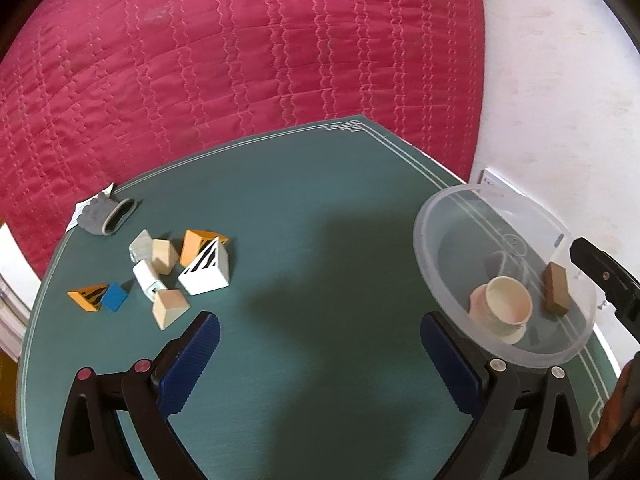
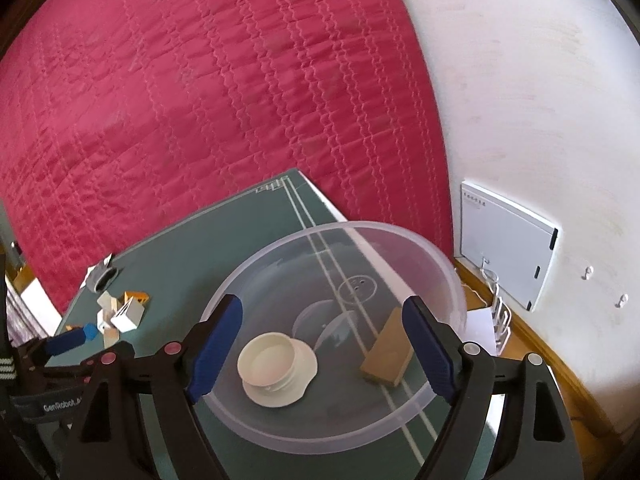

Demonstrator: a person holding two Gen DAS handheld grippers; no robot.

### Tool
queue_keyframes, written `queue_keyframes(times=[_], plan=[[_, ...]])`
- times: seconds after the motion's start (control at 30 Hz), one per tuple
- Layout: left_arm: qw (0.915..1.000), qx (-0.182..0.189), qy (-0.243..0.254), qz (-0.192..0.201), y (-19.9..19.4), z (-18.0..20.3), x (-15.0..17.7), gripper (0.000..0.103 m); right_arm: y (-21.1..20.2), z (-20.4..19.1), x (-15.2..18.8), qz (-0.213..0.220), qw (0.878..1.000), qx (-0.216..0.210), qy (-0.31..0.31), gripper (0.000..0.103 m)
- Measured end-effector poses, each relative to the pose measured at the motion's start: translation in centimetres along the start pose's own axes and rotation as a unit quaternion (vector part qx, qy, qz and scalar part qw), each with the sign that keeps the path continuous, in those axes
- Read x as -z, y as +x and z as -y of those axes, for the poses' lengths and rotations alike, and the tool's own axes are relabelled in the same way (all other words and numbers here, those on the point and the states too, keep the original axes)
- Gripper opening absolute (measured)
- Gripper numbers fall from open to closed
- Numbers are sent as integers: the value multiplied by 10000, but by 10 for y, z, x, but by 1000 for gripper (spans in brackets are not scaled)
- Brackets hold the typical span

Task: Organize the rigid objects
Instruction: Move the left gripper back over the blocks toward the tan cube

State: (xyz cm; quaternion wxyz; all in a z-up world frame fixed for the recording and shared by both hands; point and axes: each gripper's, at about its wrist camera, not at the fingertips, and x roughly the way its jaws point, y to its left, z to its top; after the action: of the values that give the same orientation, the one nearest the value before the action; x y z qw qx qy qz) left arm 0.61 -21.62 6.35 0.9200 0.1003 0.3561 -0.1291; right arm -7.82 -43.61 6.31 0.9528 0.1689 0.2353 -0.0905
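Observation:
A clear plastic bowl [image 1: 440,216] [image 2: 452,280] stands at the right end of the green table [image 1: 304,220]. In it lie a cream cup-shaped lid [image 1: 502,308] [image 2: 276,368] and a brown wooden block [image 1: 555,288] [image 2: 386,354]. A cluster of small wooden, white, orange and blue blocks [image 1: 168,272] [image 2: 120,314] lies at the table's left. My left gripper [image 1: 320,360] is open and empty above the table's middle. My right gripper [image 2: 322,344] is open and empty over the bowl.
A grey ribbed object [image 1: 106,216] lies beyond the blocks near the table's far left edge. A red quilted bed [image 1: 240,48] lies behind the table. A white box [image 2: 508,240] leans on the white wall at the right, over a wooden floor strip.

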Motion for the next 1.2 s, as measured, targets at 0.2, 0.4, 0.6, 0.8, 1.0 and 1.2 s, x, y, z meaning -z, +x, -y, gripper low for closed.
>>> queue_keyframes(times=[0.2, 0.4, 0.6, 0.8, 1.0, 1.2], plan=[[9996, -280, -18, -22, 2, -12, 3, 102, 2, -11, 5, -84, 9997, -54, -201, 83], [9992, -386, -111, -65, 4, -26, 8, 102, 0, -29, 12, -61, 9985, -49, -548, 83], [9988, -404, -229, -161, 6, -42, 15, 102, -1, -49, 21, -101, 9956, -175, -913, 83], [9979, -521, -288, -261, 7, -64, 27, 102, 2, -71, 34, -247, 9913, -357, -1240, 83], [9954, -742, -450, -404, 9, -99, 38, 102, 9, -93, 45, -488, 9857, -572, -1509, 83], [9916, -992, -670, -497, 12, -135, 44, 102, 22, -118, 49, -810, 9791, -937, -1616, 83]])
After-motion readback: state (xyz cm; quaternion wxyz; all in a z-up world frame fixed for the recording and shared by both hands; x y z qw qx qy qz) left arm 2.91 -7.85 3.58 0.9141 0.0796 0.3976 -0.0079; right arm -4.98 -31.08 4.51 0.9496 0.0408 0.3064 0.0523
